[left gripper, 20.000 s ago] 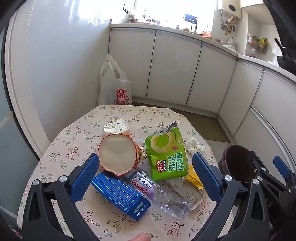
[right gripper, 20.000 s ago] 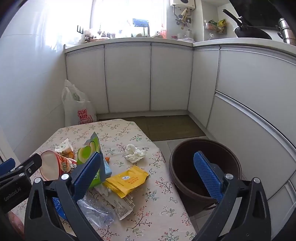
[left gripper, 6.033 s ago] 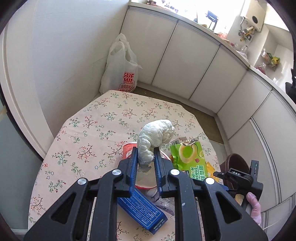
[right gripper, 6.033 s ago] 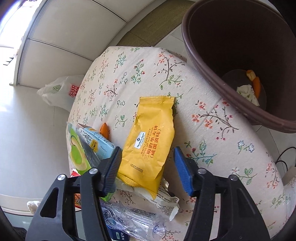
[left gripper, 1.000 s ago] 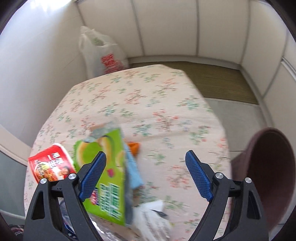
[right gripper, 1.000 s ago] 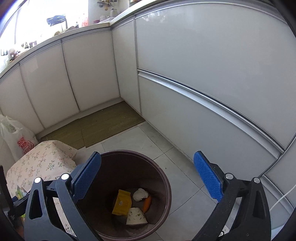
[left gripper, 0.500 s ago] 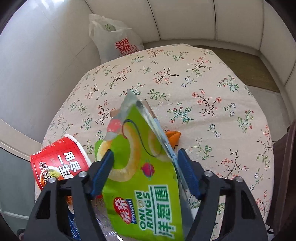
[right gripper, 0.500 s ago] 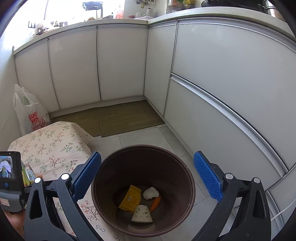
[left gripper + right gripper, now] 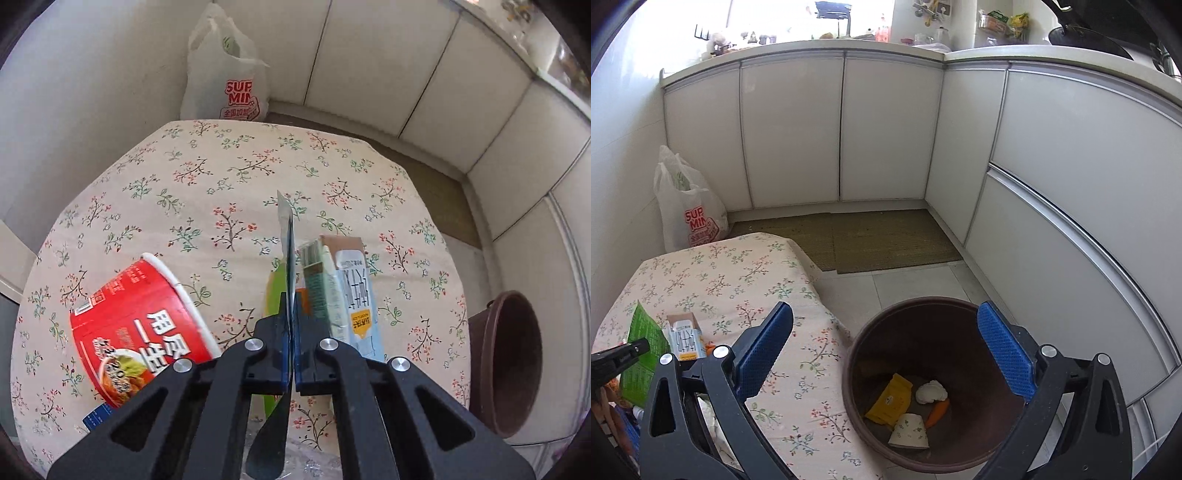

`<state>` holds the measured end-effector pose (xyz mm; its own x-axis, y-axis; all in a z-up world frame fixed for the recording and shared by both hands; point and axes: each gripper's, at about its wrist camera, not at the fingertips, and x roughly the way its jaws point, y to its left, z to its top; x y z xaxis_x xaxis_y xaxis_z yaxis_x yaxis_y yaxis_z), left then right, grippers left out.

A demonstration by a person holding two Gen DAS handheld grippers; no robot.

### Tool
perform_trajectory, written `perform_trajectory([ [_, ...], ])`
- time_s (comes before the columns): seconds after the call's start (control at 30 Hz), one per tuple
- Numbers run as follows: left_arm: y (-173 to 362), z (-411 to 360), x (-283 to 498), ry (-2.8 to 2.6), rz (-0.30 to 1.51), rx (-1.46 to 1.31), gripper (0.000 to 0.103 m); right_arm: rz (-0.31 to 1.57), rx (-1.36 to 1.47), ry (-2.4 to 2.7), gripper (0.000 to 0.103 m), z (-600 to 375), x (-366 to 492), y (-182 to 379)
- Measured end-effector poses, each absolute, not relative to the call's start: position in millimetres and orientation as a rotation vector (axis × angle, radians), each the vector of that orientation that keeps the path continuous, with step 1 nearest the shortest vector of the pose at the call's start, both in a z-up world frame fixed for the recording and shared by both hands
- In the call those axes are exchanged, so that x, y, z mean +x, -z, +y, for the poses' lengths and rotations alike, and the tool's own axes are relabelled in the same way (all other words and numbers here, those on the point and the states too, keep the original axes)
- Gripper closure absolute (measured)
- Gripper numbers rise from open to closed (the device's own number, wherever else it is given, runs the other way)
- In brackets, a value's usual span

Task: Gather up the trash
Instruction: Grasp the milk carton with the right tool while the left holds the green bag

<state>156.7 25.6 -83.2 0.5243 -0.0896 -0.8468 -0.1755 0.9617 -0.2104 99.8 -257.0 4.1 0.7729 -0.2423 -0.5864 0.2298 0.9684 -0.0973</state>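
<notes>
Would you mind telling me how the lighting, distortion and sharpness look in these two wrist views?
Left wrist view: even daylight, sharp; fisheye bends the cabinets, and the snack bag shut in the left gripper shows edge-on. Right wrist view: the window above the counter is blown out, the bin interior stays readable, the open right gripper is sharp, and the cabinet lines curve.

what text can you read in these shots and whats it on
"SUP MIN", cut off by a fold: white plastic bag on the floor; smaller print under it unreadable.
"用" and "20": red noodle cup; the rest blurred.
Drink carton: barcode and print too blurred.
Green snack bag, yellow packet: print unreadable.
</notes>
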Motion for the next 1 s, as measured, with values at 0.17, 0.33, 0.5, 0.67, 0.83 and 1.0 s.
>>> perform_trajectory([
  [0.17,66,73,140,0.005,0.97,-0.448,0.102,0.671,-0.019,0.153,0.007,-219,112,0],
  [0.33,34,109,118,0.044,0.847,-0.522,0.102,0.773,-0.041,0.014,0.007,-173,132,18],
  [0.5,6,147,96,0.052,0.724,-0.564,0.102,0.877,-0.063,-0.094,0.007,-126,158,49],
  [0.67,-13,179,83,0.036,0.655,-0.582,0.102,0.97,-0.019,-0.199,0.007,-96,178,73],
  [0.83,-13,205,76,0.01,0.641,-0.603,0.102,1.029,-0.034,-0.222,0.007,-79,190,94],
  [1.0,-5,217,76,0.004,0.656,-0.643,0.102,1.109,-0.033,-0.273,0.007,-74,199,116],
])
